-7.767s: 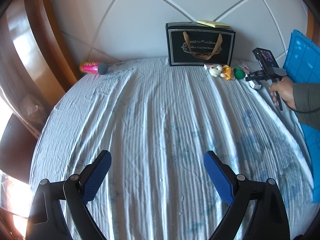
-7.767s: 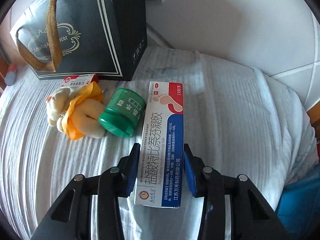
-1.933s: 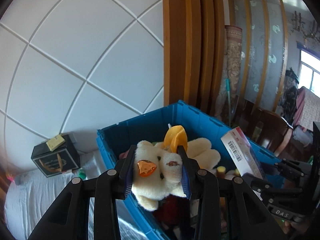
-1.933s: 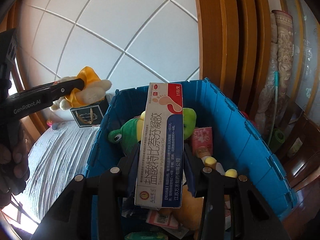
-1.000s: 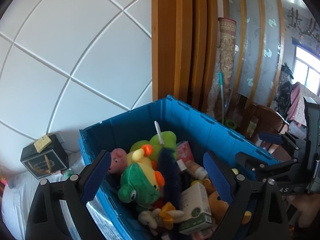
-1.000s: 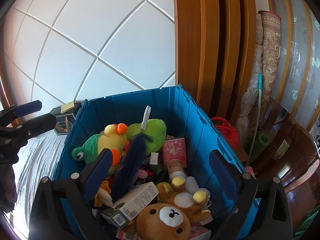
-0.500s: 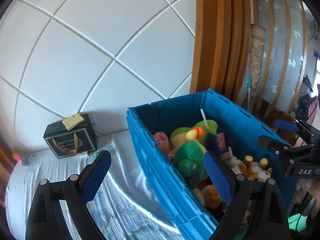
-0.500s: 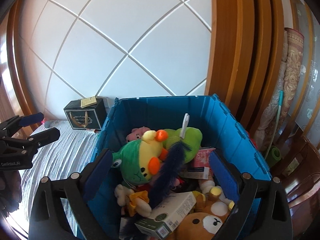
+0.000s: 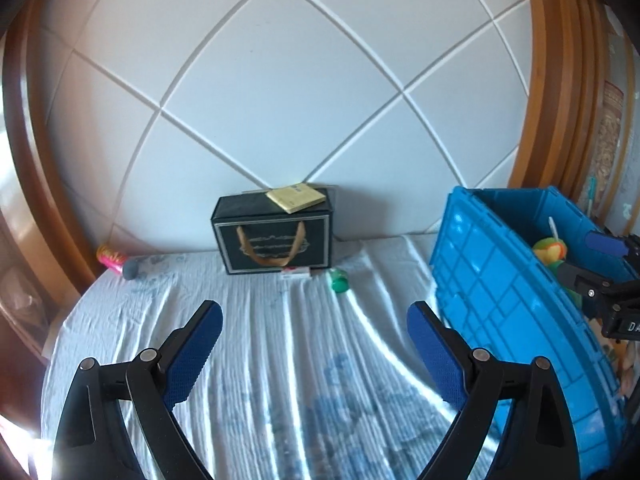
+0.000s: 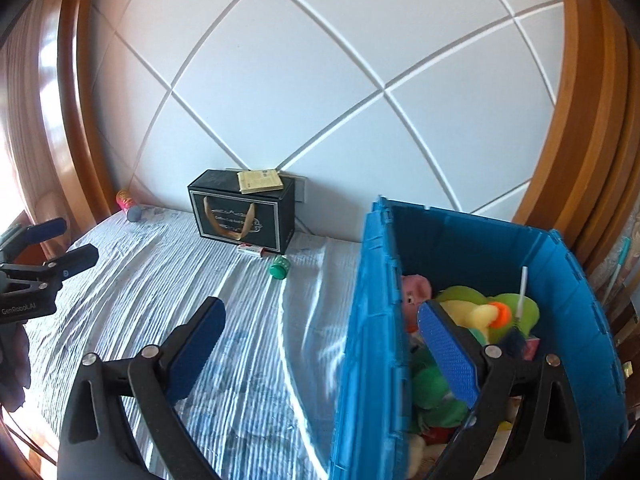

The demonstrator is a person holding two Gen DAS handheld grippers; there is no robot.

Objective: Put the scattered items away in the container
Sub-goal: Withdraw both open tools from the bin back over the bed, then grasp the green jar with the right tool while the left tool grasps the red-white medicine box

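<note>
Both tools gape wide and hold nothing. Ahead of the left gripper (image 9: 314, 322) a green jar (image 9: 338, 280) and a small red-and-white box (image 9: 296, 272) lie on the bedsheet (image 9: 256, 340) before a black gift bag (image 9: 274, 236). The blue crate (image 10: 368, 340), full of plush toys (image 10: 486, 312), sits beneath the right gripper (image 10: 320, 328), whose right finger is over it.

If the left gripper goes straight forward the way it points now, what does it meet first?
Probably the striped bedsheet, since the open left gripper tilts down toward it. Beyond lie the green jar and black gift bag; depth is unclear.
</note>
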